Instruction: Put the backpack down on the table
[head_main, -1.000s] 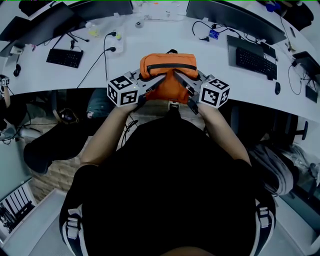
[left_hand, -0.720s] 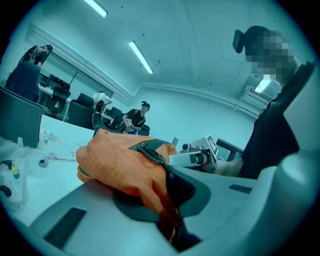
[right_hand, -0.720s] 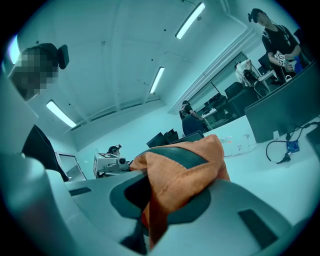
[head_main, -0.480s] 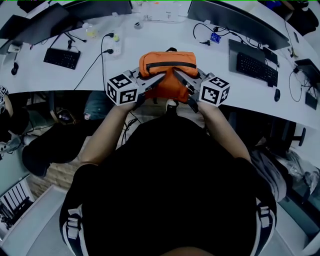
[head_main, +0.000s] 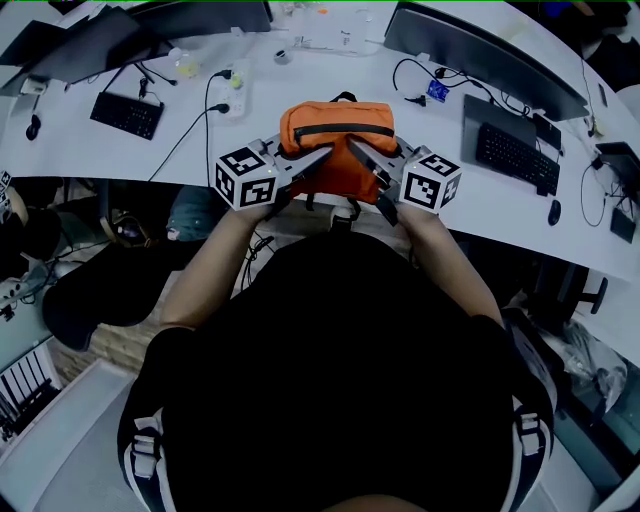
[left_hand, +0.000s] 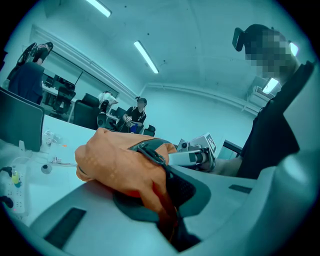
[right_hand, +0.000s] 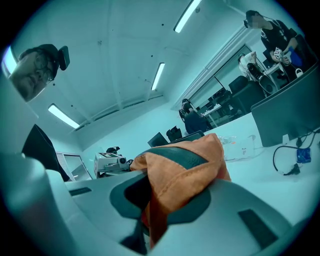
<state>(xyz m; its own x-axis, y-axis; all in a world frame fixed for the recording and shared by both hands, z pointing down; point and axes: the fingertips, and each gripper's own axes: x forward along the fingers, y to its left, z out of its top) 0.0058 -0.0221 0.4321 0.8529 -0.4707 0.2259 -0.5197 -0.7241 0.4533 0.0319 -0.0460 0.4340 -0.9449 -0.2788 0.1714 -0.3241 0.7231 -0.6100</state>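
At the table (head_main: 300, 85) edge, left gripper (head_main: 318, 158) and right gripper (head_main: 354, 153) pinch backpack (head_main: 336, 122) (orange)

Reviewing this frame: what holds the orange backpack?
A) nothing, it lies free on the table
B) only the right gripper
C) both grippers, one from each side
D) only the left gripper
C: the left gripper and the right gripper are each shut on the orange fabric of the backpack, as both gripper views show.
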